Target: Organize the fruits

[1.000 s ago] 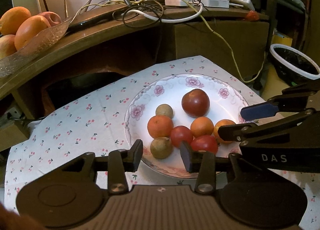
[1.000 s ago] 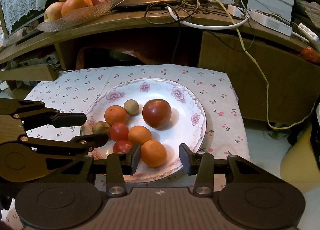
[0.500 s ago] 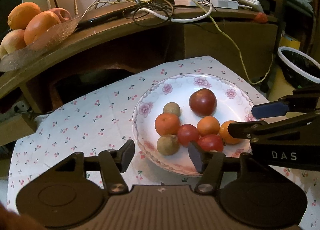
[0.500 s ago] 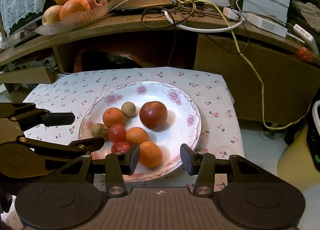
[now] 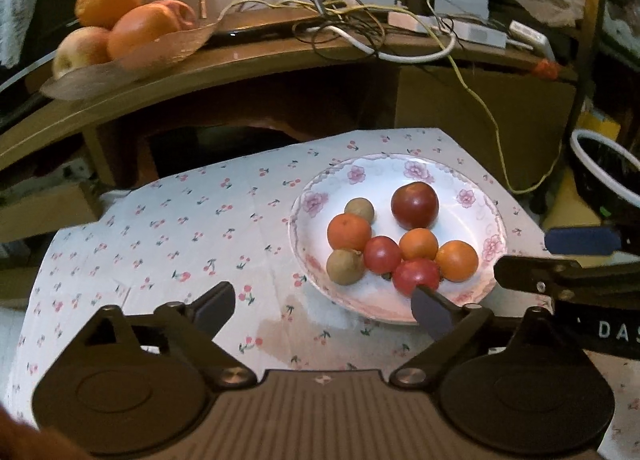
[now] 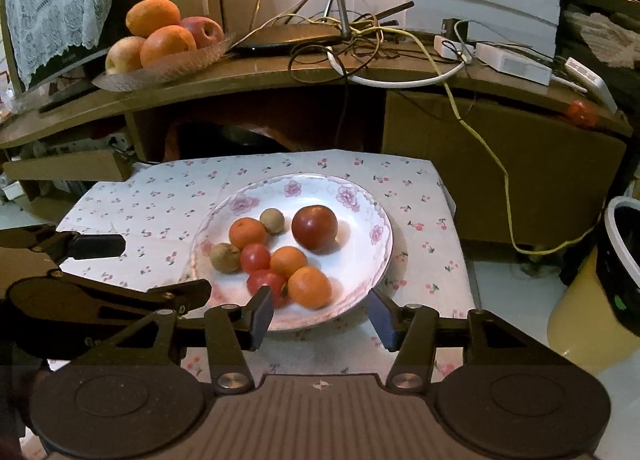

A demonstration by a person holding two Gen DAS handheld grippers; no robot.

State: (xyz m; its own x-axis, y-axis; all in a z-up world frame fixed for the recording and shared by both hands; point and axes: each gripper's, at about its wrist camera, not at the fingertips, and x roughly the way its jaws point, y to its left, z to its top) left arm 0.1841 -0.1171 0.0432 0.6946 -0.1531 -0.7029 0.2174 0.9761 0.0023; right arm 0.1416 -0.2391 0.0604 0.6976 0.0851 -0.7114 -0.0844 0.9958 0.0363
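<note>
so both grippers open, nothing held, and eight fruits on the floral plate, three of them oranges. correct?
Not quite: the floral plate holds seven fruits, not eight. The right wrist view shows them all: three oranges, two small red ones, two brownish ones and one large dark red fruit. Left gripper and right gripper are open and empty.

Two near, forward-facing wrist views — shared plate (image 5: 472,187) (image 6: 360,195).

left tool (image 5: 322,306) spread wide, right tool (image 6: 320,310) spread
</note>
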